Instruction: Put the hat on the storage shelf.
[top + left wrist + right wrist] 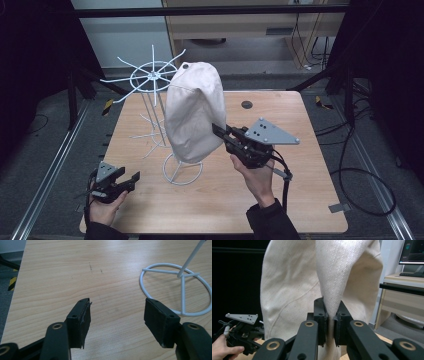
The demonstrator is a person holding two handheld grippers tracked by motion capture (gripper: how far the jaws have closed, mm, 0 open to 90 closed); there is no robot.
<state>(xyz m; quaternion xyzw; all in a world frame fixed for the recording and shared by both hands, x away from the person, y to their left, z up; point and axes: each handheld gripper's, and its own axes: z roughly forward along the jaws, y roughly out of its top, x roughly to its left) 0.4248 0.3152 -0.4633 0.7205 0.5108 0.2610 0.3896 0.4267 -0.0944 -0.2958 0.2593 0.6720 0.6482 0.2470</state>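
Wooden table [300, 150], right gripper [331, 315] pinching cloth [332, 277]

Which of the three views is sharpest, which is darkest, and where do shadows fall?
Left gripper view: sharpest, table grain crisp, evenly lit. High view: dark edges, soft detail, faint shadow under the rack. Right gripper view: cap weave clear, black background at left, screen glow top right.

A cream cloth hat [192, 115] is draped over a white wire stand [181, 172] on the wooden table [310, 200]. Its lower right edge is met by the jaws of the right gripper [216, 129], held level from the right. The left gripper [131, 176] is held low over the table's near-left part, its jaws parted, well apart from the hat.
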